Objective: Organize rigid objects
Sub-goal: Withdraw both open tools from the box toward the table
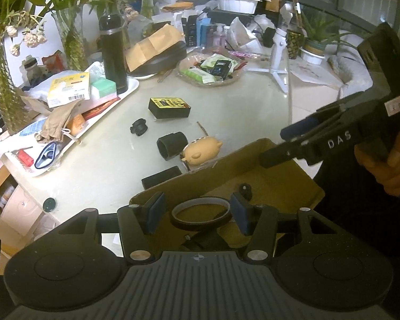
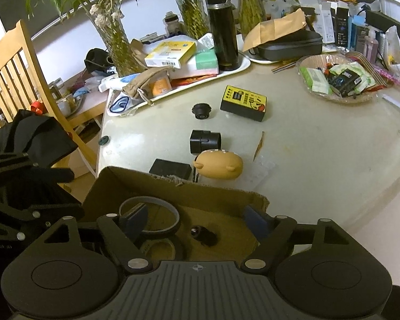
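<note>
Fingers right (image 2: 197, 220) apart over small black part (image 2: 204, 236) in box (image 2: 173, 186); left (image 1: 197, 213) apart, gripping nothing

Box (image 2: 157, 186): at the near edge of the surface (image 2: 320, 160), under both cameras.
In the box: tape ring (image 2: 157, 202) to the left, small knob (image 2: 204, 236) to its right, a second ring (image 2: 160, 249) nearer the camera.
Just behind the box wall: flat block (image 2: 170, 169) left, pig figure (image 2: 218, 164) right.
Behind these: square adapter (image 2: 205, 141), then round cap (image 2: 202, 111); boxed device (image 2: 244, 102) to the cap's right.
Far left: tray (image 2: 234, 70) carrying flask (image 2: 222, 29) and cartons (image 2: 170, 53).
Far right: bowl (image 2: 341, 77) of packets.
Beyond the left edge: chair (image 2: 16, 61).
</note>
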A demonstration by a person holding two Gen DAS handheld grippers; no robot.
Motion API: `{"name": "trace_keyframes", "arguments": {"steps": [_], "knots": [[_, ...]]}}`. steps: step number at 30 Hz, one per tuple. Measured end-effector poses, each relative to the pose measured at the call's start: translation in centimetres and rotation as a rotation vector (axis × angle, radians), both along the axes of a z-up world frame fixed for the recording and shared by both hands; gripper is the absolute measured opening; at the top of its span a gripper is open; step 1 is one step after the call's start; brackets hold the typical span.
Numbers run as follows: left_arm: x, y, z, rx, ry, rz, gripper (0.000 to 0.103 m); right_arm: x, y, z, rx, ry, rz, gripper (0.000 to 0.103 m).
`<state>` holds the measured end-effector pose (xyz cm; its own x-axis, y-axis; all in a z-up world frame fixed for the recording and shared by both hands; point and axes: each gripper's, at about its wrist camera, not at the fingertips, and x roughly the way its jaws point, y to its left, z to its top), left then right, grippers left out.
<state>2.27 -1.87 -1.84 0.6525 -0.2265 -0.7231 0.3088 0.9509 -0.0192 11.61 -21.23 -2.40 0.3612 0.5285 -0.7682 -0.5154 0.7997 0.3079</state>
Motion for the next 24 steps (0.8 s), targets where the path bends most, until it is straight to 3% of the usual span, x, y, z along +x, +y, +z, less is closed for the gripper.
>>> {"name": "trace_keyframes", "arguments": {"steps": [9, 24], "knots": [[0.6, -0.8, 0.1, -0.029, 0.005, -0.024, 0.053, 1.7, -0.5, 1.9, 0.027, -0.014, -0.041, 0.084], [2.6, -1.6, 2.3, -0.068, -0.043, -0.026, 0.053, 5.4, -1.5, 5.6, -0.011, -0.082, -0.049, 0.086]]}}
